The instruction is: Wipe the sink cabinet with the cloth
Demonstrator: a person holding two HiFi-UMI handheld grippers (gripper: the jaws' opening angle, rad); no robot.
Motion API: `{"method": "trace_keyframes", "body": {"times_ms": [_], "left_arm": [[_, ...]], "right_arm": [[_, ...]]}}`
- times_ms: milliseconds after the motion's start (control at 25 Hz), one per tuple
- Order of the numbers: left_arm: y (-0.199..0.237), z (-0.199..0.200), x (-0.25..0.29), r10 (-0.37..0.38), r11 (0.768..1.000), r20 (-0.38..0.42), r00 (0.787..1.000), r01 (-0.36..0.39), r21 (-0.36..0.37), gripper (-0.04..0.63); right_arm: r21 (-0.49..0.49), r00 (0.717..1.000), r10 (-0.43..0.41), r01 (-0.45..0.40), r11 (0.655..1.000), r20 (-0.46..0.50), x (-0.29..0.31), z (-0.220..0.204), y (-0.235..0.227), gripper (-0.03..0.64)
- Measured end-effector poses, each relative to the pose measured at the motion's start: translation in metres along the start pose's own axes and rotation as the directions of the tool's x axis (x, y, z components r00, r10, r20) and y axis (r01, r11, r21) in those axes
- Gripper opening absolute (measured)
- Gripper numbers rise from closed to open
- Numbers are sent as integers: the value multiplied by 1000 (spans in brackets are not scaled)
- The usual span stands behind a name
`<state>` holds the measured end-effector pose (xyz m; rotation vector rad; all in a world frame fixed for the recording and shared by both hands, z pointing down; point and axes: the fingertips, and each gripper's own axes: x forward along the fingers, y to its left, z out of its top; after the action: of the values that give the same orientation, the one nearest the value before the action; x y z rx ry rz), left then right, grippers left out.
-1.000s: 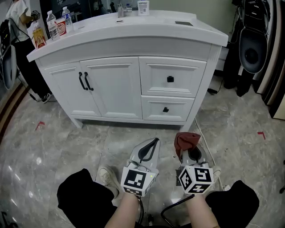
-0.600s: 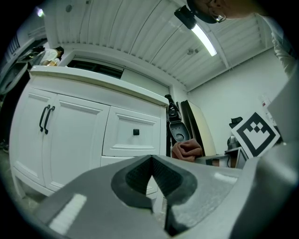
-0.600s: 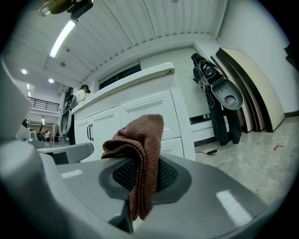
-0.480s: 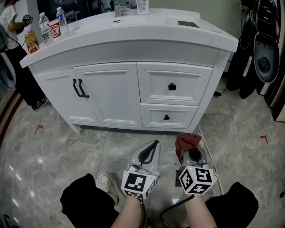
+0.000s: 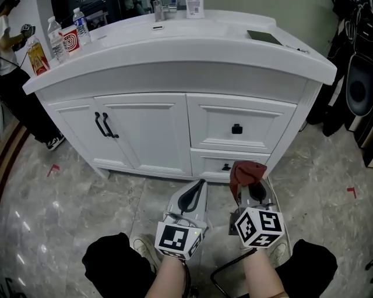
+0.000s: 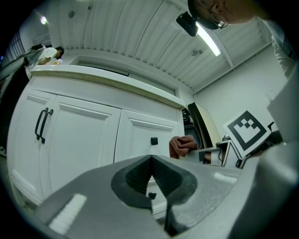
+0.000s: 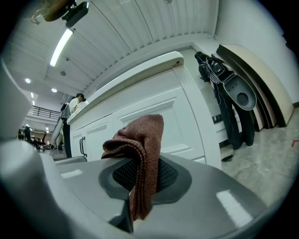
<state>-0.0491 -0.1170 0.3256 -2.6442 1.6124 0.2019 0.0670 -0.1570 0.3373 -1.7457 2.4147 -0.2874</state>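
The white sink cabinet [image 5: 175, 128] fills the upper half of the head view, with two doors on the left and two drawers on the right. My right gripper [image 5: 252, 185] is shut on a reddish-brown cloth [image 5: 246, 173] that sticks up just in front of the lower drawer [image 5: 228, 167]. In the right gripper view the cloth [image 7: 139, 154] hangs folded between the jaws, with the cabinet front [image 7: 159, 116] behind it. My left gripper [image 5: 195, 192] is shut with nothing in it, beside the right one, pointing at the cabinet base. The left gripper view shows the doors [image 6: 79, 135] and the cloth [image 6: 182, 145].
Bottles [image 5: 55, 36] and a red carton [image 5: 70, 39] stand on the countertop's left end; a faucet [image 5: 157, 10] sits at the back. A person [image 5: 17, 87] stands at far left. Dark bags and gear [image 5: 352, 75] lean at the right. Marble floor [image 5: 76, 204] lies below; my shoe [image 5: 143, 244] shows.
The view has closed in on the cabinet, which now looks larger. Both grippers have come nearer its front, the cloth now reaching the lower drawer's height.
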Motion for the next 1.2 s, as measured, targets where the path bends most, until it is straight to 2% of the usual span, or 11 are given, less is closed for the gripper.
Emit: {"method": "trace_keyframes", "body": {"times_ms": [400,840,1080,1200], "left_arm": [[52,47,29,12,996,56,998,-17,91,0],[91,64,52,61,996,107,992,-67,51,0],[89,61,46,75,997,119,990,-73,-16,0],[75,53,52,38,999,94,995,-39,7,0]], "right_arm": [[-101,982,169,-160,982,89,77,65,58,81],[-173,938,328,-306,936,116,131,95,124,83],[-161,931,346,-327,931,116,128,101,114,83],[-192,936,329,-303,934,123,123,104,100,83]]}}
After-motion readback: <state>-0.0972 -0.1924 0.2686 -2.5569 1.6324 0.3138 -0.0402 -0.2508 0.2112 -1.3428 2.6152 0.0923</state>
